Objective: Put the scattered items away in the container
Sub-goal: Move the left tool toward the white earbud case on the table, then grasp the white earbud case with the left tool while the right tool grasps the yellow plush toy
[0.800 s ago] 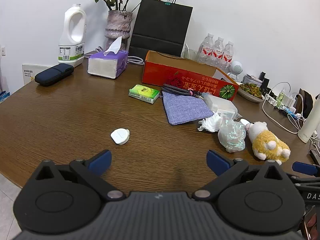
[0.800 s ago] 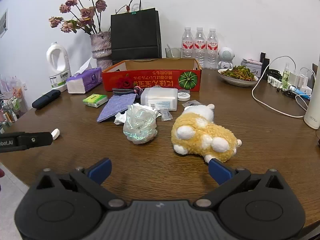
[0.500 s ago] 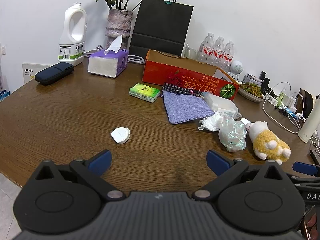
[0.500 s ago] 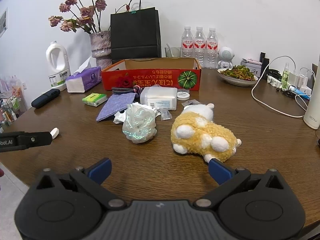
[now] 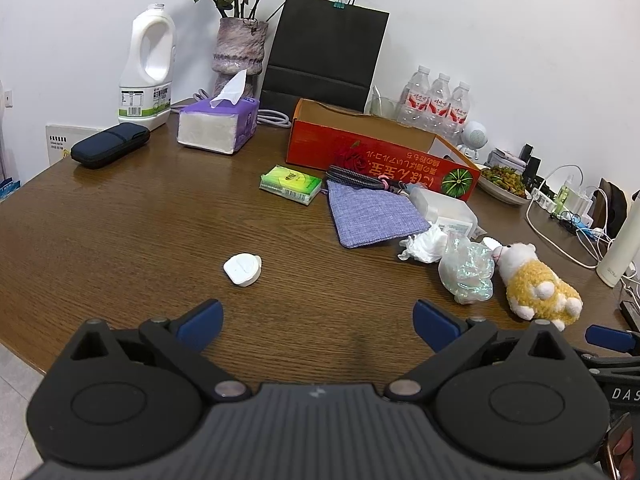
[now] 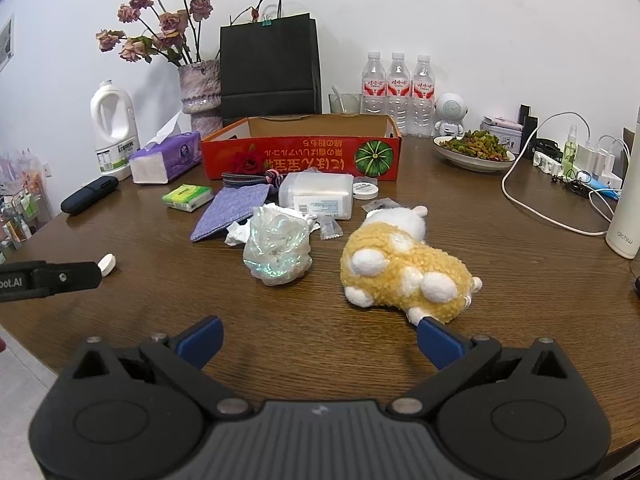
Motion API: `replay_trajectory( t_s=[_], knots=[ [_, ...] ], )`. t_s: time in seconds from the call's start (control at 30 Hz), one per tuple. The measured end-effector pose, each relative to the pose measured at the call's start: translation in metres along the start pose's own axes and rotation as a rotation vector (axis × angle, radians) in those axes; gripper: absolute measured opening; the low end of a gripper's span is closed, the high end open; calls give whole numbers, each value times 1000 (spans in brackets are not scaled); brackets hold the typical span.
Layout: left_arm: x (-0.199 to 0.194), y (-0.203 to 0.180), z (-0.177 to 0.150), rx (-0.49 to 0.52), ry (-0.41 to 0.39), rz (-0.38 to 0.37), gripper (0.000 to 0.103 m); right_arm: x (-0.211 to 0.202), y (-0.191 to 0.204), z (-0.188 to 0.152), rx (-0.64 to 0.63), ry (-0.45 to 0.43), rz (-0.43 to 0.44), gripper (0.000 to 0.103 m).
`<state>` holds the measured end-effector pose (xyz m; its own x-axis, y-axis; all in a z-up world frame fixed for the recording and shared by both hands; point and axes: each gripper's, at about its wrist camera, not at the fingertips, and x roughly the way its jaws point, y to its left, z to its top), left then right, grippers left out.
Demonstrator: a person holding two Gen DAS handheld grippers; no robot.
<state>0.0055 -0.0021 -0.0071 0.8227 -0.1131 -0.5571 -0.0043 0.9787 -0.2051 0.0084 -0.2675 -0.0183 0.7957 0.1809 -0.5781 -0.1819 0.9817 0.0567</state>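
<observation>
An open red cardboard box (image 5: 382, 160) (image 6: 300, 156) stands at the back of the wooden table. In front of it lie a green packet (image 5: 291, 183), a purple cloth pouch (image 5: 372, 216), a clear plastic box (image 6: 318, 196), crumpled tissue (image 5: 424, 245), an iridescent bag (image 6: 278, 246), a yellow plush toy (image 6: 404, 268) and a small white case (image 5: 242, 269). My left gripper (image 5: 316, 322) is open and empty, just short of the white case. My right gripper (image 6: 320, 336) is open and empty, its right fingertip (image 6: 436, 340) close to the plush toy.
A tissue box (image 5: 220, 126), dark glasses case (image 5: 110, 150), white jug (image 5: 148, 68), flower vase (image 6: 200, 96), black paper bag (image 6: 270, 66) and water bottles (image 6: 396, 88) line the back. A dish of food (image 6: 474, 150), cables and a white flask (image 6: 626, 208) are on the right.
Both grippers have drifted slightly forward over the table. The objects lie where they were.
</observation>
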Motion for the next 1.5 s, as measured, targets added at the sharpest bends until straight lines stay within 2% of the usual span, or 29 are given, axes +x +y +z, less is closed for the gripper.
replay_trajectory(
  t_s=[0.53, 0.83, 0.97, 1.07, 1.23, 1.3, 1.33, 1.37, 1.4, 1.47, 1.5],
  knots=[
    [3, 3, -1, -14, 9, 2, 103, 2, 1, 0, 0, 5, -9, 103],
    [14, 20, 7, -13, -17, 97, 103, 9, -21, -1, 72, -41, -128, 103],
    [27, 27, 15, 9, -26, 149, 103, 24, -24, 4, 61, -52, -174, 103],
    [42, 29, 19, 20, -6, 161, 103, 40, -26, 9, 50, -41, -221, 103],
    [67, 33, 21, 32, 29, 174, 103, 68, -31, 18, 48, -3, -230, 103],
    [74, 37, 22, 27, 39, 169, 97, 79, -33, 20, 50, 17, -232, 103],
    [78, 39, 23, 23, 46, 166, 90, 84, -35, 21, 56, 26, -228, 103],
    [80, 39, 24, 34, 36, 176, 77, 90, -38, 22, 66, 40, -221, 103],
    [81, 38, 24, 47, 31, 183, 69, 95, -40, 23, 78, 54, -213, 103],
    [80, 39, 25, 54, 18, 172, 34, 100, -43, 24, 94, 54, -191, 103],
    [80, 41, 25, 48, 17, 156, 30, 102, -44, 24, 86, 51, -191, 101]
  ],
)
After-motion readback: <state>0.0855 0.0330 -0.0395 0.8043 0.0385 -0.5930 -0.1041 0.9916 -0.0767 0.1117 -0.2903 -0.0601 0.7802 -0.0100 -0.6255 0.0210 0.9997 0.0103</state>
